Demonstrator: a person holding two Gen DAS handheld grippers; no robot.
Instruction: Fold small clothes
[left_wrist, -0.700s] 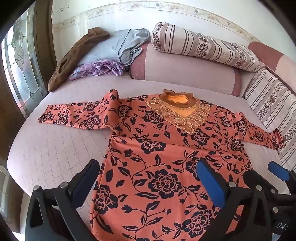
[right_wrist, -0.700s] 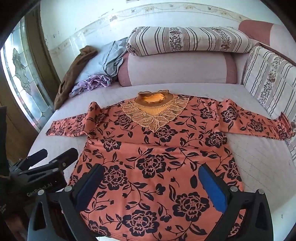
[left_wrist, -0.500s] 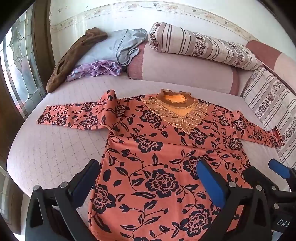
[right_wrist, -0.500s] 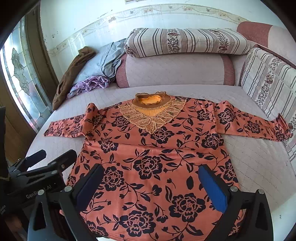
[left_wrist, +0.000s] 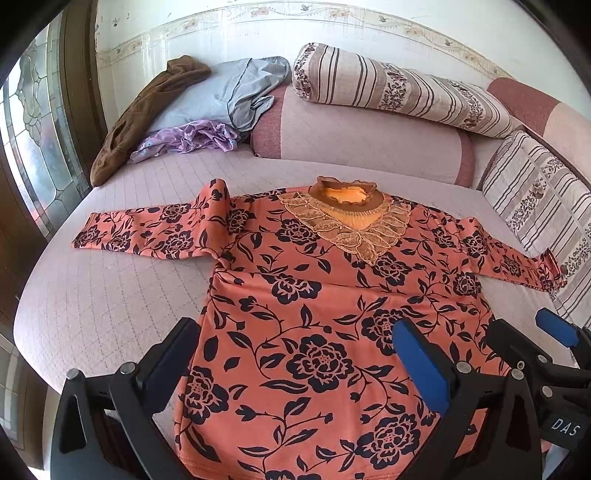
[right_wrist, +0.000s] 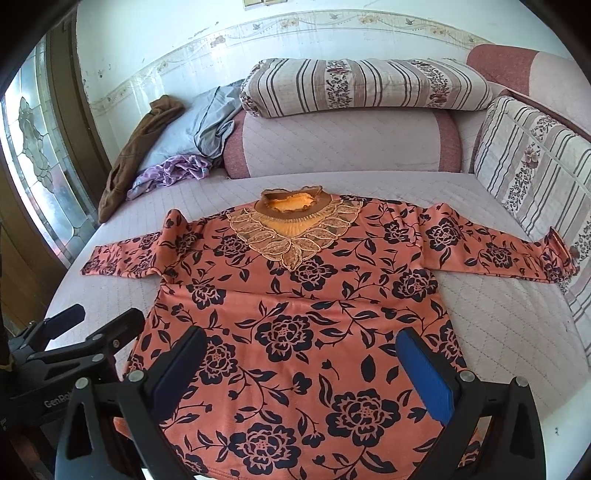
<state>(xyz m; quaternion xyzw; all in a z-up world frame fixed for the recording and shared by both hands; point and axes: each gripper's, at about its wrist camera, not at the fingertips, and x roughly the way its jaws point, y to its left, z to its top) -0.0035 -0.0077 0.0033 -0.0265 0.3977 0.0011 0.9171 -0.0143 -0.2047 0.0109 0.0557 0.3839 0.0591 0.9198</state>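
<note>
An orange long-sleeved top with dark blue flowers (left_wrist: 314, 295) lies flat and face up on the bed, sleeves spread to both sides, lace collar (left_wrist: 347, 218) at the far end. It also fills the right wrist view (right_wrist: 295, 314). My left gripper (left_wrist: 295, 350) is open and empty, hovering above the hem near its left side. My right gripper (right_wrist: 303, 354) is open and empty above the hem towards the right. The left gripper shows at the lower left of the right wrist view (right_wrist: 96, 325), and the right gripper at the lower right of the left wrist view (left_wrist: 532, 332).
The top lies on a quilted lilac bed (left_wrist: 92, 295). Striped bolsters (left_wrist: 399, 88) and a pink cushion (left_wrist: 369, 147) line the back and right side. A pile of brown, grey and purple clothes (left_wrist: 192, 110) sits at the back left beside a stained-glass door (left_wrist: 33, 147).
Both grippers have pulled back and risen slightly, so the top sits a little farther away in both views. The top itself has not moved.
</note>
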